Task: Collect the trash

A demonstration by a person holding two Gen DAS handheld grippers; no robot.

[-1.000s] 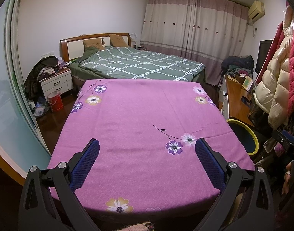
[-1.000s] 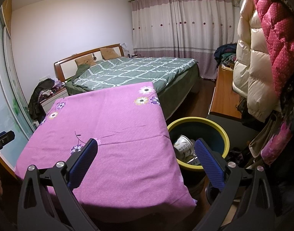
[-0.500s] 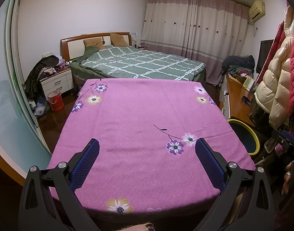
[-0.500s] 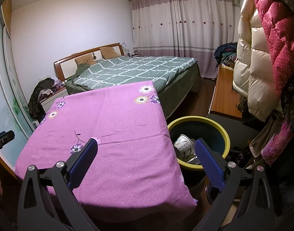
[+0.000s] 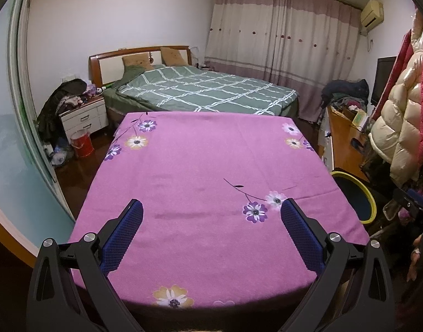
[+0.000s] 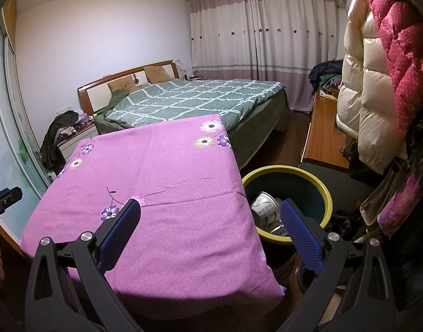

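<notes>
Item 1. Left edge of the room: sliding glass door (image 5: 6, 144); white nightstand (image 5: 84, 117) heaped with dark clothing; red bucket (image 5: 82, 144) on the floor just before it.

Item 2. Left claw (image 5: 211, 222): held above the near part of the bench, blue-padded fingers (image 5: 122, 238) spread wide, nothing between them.

Item 3. Bench (image 5: 205, 166): centre of the left wrist view, covered by a magenta cloth printed with purple, white and yellow flowers. The cloth surface shows only its print and a few creases.

Item 4. Bed (image 5: 200, 91): beyond the far edge of the bench, green quilt with white grid lines, two tan pillows against a wooden headboard.

Item 5. Curtains (image 6: 261, 41): behind the bed, pale with a mauve band, drawn closed.

Item 6. Right claw (image 6: 210, 221): fingers spread wide, empty, straddling the right edge of the bench; its right finger overlaps the bin in view.

Item 7. Trash bin (image 6: 316, 191): on the floor just beside the right edge of the bench, dark with a yellow rim. Inside lies collected trash, a white crumpled printed container (image 6: 264, 207); further contents too hidden to identify.

Item 8. Right edge: low wooden cabinet (image 6: 322, 138); cream puffer coat (image 6: 369, 105) and pink dotted coat (image 6: 399, 41) hanging.
</notes>
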